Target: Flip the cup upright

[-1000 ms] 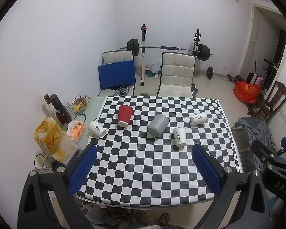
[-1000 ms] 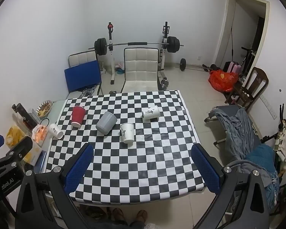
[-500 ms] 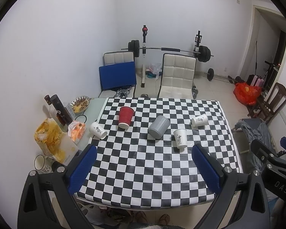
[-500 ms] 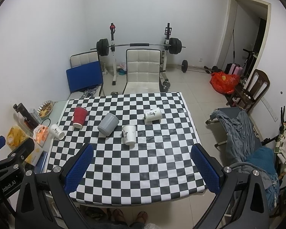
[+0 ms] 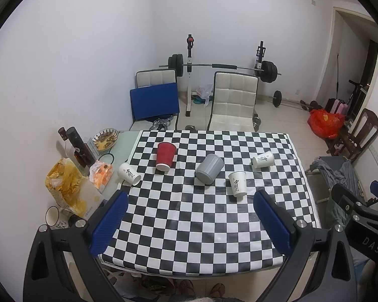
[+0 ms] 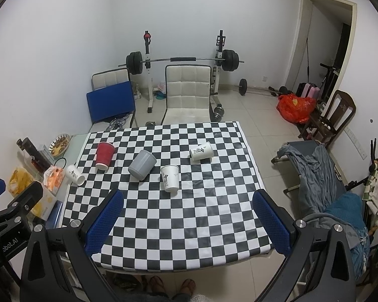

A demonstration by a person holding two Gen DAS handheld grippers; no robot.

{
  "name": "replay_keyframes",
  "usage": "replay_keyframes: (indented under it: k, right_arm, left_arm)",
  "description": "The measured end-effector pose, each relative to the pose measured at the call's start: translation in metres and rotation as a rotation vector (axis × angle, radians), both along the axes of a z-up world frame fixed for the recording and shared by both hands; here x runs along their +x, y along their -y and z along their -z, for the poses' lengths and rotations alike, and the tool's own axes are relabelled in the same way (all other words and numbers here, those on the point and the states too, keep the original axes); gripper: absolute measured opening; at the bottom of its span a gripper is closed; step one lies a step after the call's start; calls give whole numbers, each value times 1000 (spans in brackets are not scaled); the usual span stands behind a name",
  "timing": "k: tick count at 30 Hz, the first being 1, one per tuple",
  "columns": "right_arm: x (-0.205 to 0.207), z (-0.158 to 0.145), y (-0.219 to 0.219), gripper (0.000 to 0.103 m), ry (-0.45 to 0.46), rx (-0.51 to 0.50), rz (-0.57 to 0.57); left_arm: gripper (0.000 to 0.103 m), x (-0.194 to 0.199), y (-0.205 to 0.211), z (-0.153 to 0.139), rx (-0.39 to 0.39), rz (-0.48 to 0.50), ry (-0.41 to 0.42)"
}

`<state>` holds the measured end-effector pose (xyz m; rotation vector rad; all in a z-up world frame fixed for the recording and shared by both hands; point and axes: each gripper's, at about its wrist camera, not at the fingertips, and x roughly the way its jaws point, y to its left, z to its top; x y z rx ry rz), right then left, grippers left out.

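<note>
Cups lie tipped on the checkered table (image 5: 189,226); the light, crushable white paper cup (image 6: 170,178) wants a gentle mid-wall grasp. Left gripper (image 5: 189,222) and right gripper (image 6: 187,220) hover wide, empty.

Three white paper cups (image 5: 237,183), one red cup (image 5: 165,156), one grey cup (image 5: 209,168), two white chairs (image 5: 233,102).

5 cups on checkered cloth, all tipped on their sides. Red cup (image 5: 165,156) far left, mouth toward far side. Grey cup (image 5: 209,168) mid, base facing near. White printed cup (image 5: 238,184) just right of grey. 2nd white cup (image 5: 262,159) far right. 3rd white cup (image 5: 129,174) at left edge.
</note>
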<state>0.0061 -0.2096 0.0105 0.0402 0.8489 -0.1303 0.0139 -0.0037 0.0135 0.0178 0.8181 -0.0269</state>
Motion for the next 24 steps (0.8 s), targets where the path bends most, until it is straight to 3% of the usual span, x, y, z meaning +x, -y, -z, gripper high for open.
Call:
replay_keyframes:
  k: [24]
  right_arm:
    - [1, -2, -2, 103, 5, 3, 0]
  left_arm:
    - [102, -1, 5, -8, -3, 3, 12]
